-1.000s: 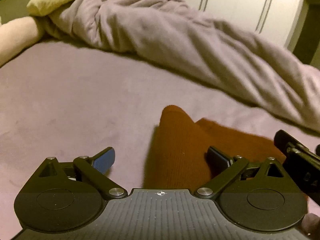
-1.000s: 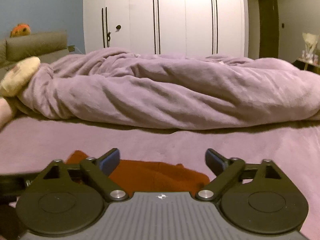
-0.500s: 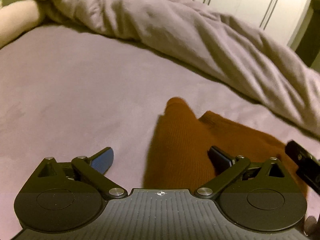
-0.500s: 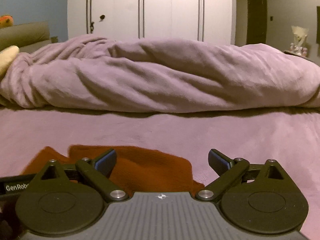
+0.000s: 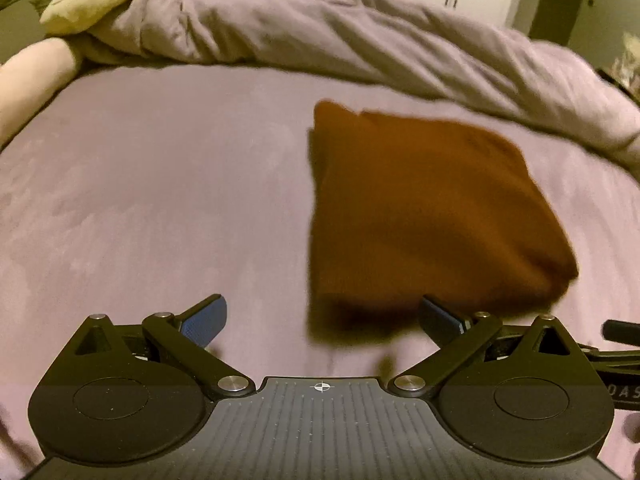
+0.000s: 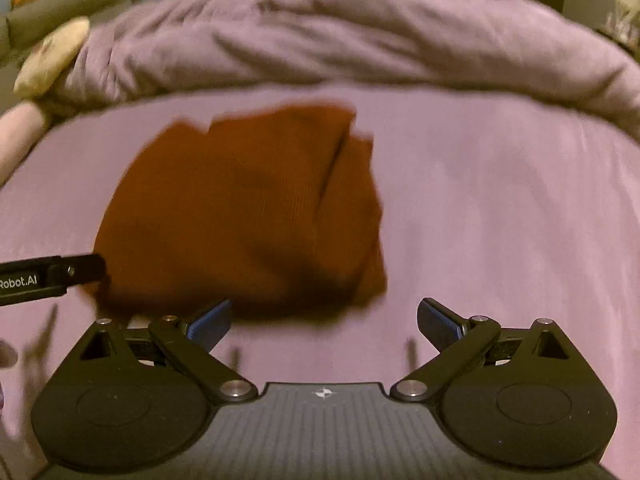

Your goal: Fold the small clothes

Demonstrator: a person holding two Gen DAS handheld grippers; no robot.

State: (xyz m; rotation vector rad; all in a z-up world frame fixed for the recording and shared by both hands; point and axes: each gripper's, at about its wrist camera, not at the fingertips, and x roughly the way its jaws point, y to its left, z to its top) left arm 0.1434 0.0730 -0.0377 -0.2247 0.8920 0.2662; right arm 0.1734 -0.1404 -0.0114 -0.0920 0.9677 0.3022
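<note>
The rust-brown knit garment [image 5: 420, 208] lies in a compact folded bundle on the purple bed sheet [image 5: 160, 200], towards the right in the left wrist view and left of centre in the right wrist view, with the bunched lilac duvet [image 6: 360, 40] well beyond it on the far side. Both grippers are empty and spread wide: the left gripper [image 5: 322, 316] sits at the bundle's near left corner, and the right gripper [image 6: 324, 318] just near of its near right edge, neither one closed on cloth. Both views are blurred, so the fold lines are hard to read, though a dark crease shows on the right part of the bundle. The fold looks largely made, so the step in hand is probably to tidy or release it. To do that well, keep the open fingers clear of the near edge so nothing drags loose, press stray corners flat, and check that the layers line up before leaving it.
</note>
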